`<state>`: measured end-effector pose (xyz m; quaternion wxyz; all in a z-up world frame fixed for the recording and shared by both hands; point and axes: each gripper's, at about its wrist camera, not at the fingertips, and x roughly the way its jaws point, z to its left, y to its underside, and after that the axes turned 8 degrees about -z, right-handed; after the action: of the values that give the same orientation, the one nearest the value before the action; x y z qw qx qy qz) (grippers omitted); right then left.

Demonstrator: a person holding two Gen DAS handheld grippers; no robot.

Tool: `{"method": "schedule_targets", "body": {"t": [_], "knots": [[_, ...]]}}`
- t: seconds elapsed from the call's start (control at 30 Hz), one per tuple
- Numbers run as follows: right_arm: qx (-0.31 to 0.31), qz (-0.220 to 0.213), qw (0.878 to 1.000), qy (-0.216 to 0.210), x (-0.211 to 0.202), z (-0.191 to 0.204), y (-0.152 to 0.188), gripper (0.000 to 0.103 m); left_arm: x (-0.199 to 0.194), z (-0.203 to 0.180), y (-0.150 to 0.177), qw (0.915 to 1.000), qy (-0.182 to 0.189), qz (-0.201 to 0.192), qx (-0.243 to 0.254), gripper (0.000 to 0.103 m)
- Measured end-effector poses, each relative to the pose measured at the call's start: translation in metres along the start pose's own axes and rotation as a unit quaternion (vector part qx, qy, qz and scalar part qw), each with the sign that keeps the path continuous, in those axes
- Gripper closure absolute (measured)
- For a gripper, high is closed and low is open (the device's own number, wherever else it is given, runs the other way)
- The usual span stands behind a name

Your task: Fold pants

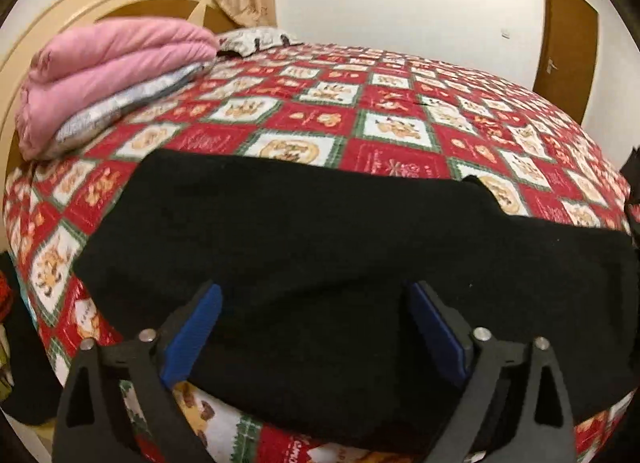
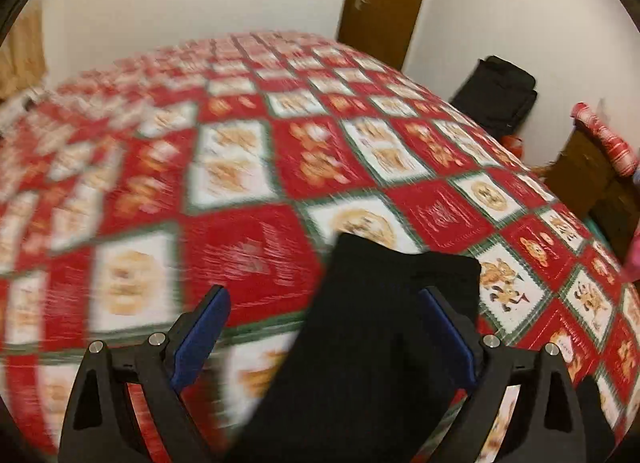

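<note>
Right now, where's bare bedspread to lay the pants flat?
Free: the wide bedspread stretch beyond the black pants, toward the wall and door. Crowded: the headboard corner, where the folded pink quilt and a pillow sit. Both grippers' jaws are open.

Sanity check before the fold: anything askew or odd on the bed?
One thing: the far edge of the black pants has a small flap poking up, so layers aren't flush. Both tongs, left and right, are open.
</note>
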<state>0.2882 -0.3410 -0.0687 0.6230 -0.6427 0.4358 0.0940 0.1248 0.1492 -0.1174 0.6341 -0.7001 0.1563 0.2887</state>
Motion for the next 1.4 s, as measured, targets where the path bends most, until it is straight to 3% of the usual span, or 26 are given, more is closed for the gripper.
{"method": "schedule_targets", "body": {"t": [0.07,0.13,0.17,0.2,0.3,0.43,0.47,0.57,0.73,0.83,0.9,0.97,1.07,1.13,1.2,1.4], "knots": [[0.013,0.051,0.998,-0.031,0.022,-0.011,0.012,0.031,0.003,0.006,-0.001,0.9999,0.004,0.009,-0.012,0.0],[0.052,0.058,0.996,-0.051,0.025,-0.026,0.018,0.036,0.003,0.003,0.0,0.9999,0.001,0.009,-0.005,0.0],[0.053,0.061,0.996,-0.045,0.022,-0.03,0.017,0.049,0.002,0.004,0.001,1.0,0.0,0.009,-0.004,0.0],[0.052,0.061,0.996,-0.041,0.02,-0.032,0.016,0.071,0.002,0.004,0.002,1.0,-0.001,0.007,-0.005,0.0],[0.073,0.072,0.992,-0.072,0.01,-0.048,0.013,0.097,0.001,0.004,0.003,1.0,-0.001,0.005,-0.005,0.0],[0.146,0.04,0.977,-0.153,-0.019,-0.082,0.016,0.099,0.001,0.004,0.003,1.0,0.001,0.008,-0.004,0.0],[0.166,0.015,0.969,-0.181,-0.039,-0.097,0.019,0.099,0.001,0.004,0.003,1.0,0.001,0.008,-0.004,0.0],[0.213,-0.053,0.952,-0.213,-0.099,-0.142,0.037,0.099,0.001,0.004,0.003,1.0,0.001,0.008,-0.004,0.0],[0.302,-0.084,0.932,-0.183,-0.158,-0.223,0.111,0.099,0.001,0.004,0.002,0.9999,0.002,0.01,-0.004,0.0],[0.331,-0.061,0.926,-0.169,-0.155,-0.247,0.149,0.098,0.002,0.002,0.002,0.9999,0.002,0.011,-0.003,0.0],[0.373,-0.031,0.91,-0.179,-0.142,-0.262,0.175,0.101,0.002,0.003,0.001,0.9999,0.001,0.014,-0.002,0.0],[0.401,-0.036,0.891,-0.208,-0.139,-0.273,0.183,0.098,0.002,0.002,0.0,0.9998,0.004,0.021,0.0,0.0],[0.429,-0.036,0.883,-0.185,-0.153,-0.288,0.177,0.098,0.002,0.004,-0.002,0.9995,0.011,0.029,0.004,0.0],[0.431,-0.066,0.888,-0.146,-0.17,-0.299,0.174,0.097,-0.003,0.002,-0.003,0.9996,0.008,0.026,0.007,0.0],[0.403,-0.096,0.903,-0.113,-0.186,-0.301,0.166,0.097,-0.011,-0.004,-0.003,0.9996,0.017,0.015,0.015,0.0],[0.334,-0.05,0.92,-0.199,-0.189,-0.255,0.156,0.097,-0.054,-0.05,-0.007,0.9909,0.106,-0.042,0.071,0.001]]}}
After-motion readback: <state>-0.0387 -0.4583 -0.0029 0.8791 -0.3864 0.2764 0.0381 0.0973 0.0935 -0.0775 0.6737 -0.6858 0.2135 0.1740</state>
